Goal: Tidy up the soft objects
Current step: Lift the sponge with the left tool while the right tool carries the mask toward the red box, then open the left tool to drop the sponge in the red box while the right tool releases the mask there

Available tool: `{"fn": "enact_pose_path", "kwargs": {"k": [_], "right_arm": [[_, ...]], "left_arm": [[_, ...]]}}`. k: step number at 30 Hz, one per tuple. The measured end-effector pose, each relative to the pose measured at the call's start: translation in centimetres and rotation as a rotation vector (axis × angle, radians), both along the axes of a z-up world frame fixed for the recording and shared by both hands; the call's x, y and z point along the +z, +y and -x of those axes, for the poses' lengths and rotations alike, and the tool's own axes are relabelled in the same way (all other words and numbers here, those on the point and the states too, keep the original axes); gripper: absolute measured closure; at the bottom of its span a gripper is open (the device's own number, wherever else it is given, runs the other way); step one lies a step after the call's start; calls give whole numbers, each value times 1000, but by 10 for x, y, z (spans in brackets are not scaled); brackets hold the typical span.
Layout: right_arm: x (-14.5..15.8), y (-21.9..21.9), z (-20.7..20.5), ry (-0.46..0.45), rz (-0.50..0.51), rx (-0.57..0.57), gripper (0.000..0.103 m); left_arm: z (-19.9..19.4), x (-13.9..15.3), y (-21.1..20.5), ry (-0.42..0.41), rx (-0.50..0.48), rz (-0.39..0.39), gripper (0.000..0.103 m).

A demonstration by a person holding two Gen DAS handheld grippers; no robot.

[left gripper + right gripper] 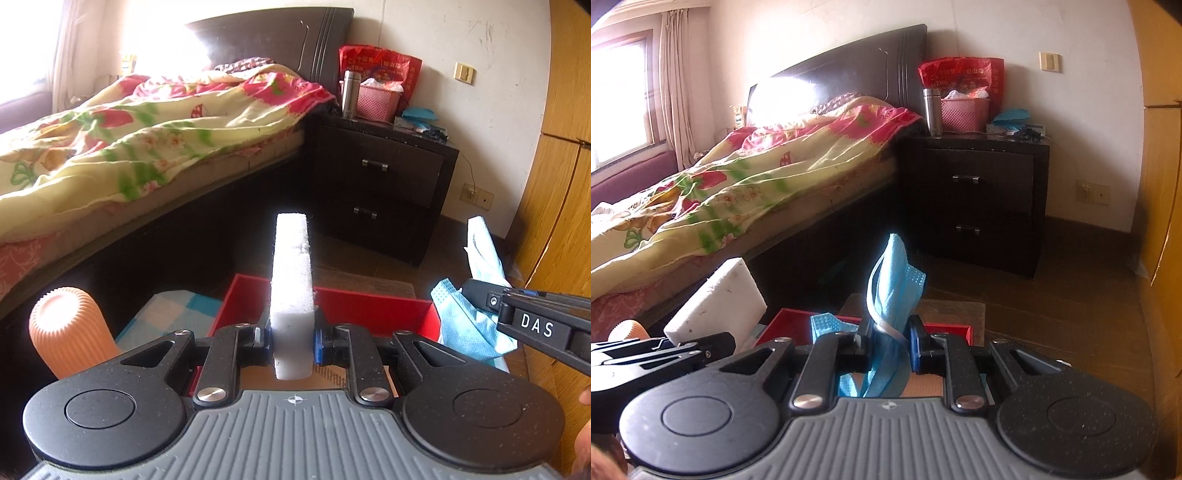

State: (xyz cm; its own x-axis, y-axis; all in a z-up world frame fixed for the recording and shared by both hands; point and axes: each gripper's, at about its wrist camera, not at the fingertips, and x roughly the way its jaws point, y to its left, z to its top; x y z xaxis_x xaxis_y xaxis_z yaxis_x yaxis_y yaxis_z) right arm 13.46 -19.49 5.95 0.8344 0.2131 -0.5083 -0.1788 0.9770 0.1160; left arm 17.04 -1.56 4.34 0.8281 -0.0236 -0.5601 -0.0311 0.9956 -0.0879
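Observation:
My left gripper [291, 338] is shut on a white foam block [291, 280], which stands up on edge above a red box [373, 308]. The block also shows in the right wrist view [716, 299], at the left. My right gripper [888, 341] is shut on a crumpled blue face mask [892, 291], held above the same red box [792, 323]. In the left wrist view the right gripper [476, 295] enters from the right with the mask [465, 325] hanging at the box's right end.
An orange ribbed cup [68, 328] stands left of the box, with a blue checked cloth [173, 312] behind it. A bed with a floral quilt [129, 136] fills the left. A dark nightstand [380, 188] stands behind, a wooden wardrobe [557, 206] at the right.

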Motion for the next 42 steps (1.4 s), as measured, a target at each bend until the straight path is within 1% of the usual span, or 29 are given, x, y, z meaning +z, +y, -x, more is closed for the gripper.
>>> {"fn": "enact_pose_path", "kwargs": {"k": [3,5,10,12,15,21,25,31,33,35,37,39,41,42], "right_arm": [[-3,3,-9,0,17,7,103],[-7,3,-15,16,25,3,103],[-24,1,-35,98,27,-6,103],[-32,0,-42,135,43,-9,103],[-44,-3,-51,181,43,-16,103],[-66,-2,-62,247,71,-15,103],[-77,0,-67,291,61,-3,103],[-87,5,-71,312,109,-12,102],[-88,5,-72,315,114,-27,95],[-87,3,-72,305,110,-39,81],[-85,0,-72,299,94,-44,75],[-80,-3,-70,286,83,-51,74],[-75,-5,-68,275,84,-52,72],[-72,-6,-66,269,83,-52,72]], "left_arm": [[-8,-5,-3,13,5,-13,84],[-14,-9,-6,31,6,-17,84],[-26,-22,-11,84,3,-33,83],[-31,-27,-12,110,4,-39,82],[-38,-34,-11,143,5,-37,81],[-47,-47,-13,195,6,-55,79],[-49,-50,-16,206,1,-69,78],[-48,-51,-15,210,9,-77,78],[-48,-50,-15,207,9,-77,75],[-47,-49,-16,203,10,-73,63],[-45,-46,-15,190,10,-78,62],[-43,-42,-15,183,6,-83,59],[-40,-38,-15,180,0,-77,49],[-37,-36,-15,177,-7,-75,48]]}}
